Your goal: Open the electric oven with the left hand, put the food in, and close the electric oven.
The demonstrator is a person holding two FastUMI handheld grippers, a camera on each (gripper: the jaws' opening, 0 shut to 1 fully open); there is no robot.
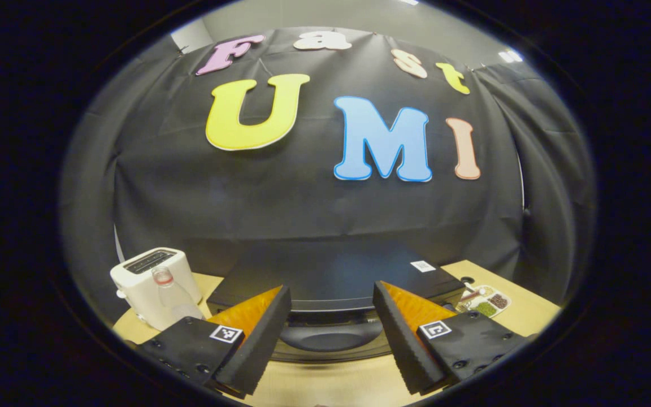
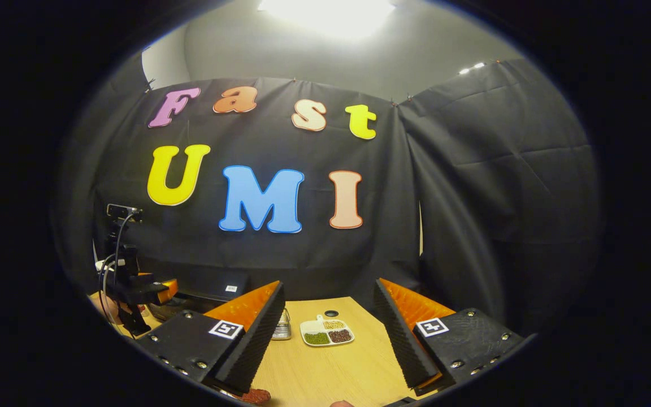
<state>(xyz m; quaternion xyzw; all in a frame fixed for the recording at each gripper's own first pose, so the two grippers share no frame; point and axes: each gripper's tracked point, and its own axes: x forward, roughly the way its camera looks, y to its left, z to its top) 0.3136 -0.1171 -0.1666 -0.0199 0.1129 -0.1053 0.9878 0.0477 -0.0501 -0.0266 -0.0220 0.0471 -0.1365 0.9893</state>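
Note:
The black electric oven (image 1: 325, 268) stands on the table straight ahead of my left gripper (image 1: 331, 287), which is open and holds nothing. The oven's dark front (image 1: 331, 338) shows low between the fingers, close up. In the right gripper view the oven (image 2: 212, 285) sits at the left, with the left gripper (image 2: 147, 291) in front of it. A white divided plate of food (image 2: 327, 332) lies on the wooden table ahead of my right gripper (image 2: 328, 284), which is open and empty. The same plate (image 1: 485, 302) lies to the oven's right.
A white toaster (image 1: 153, 280) and a clear plastic bottle (image 1: 174, 297) stand left of the oven. A small metal rack (image 2: 282, 325) sits left of the plate. A reddish item (image 2: 255, 395) lies at the table's near edge. Black cloth walls close in behind and to the right.

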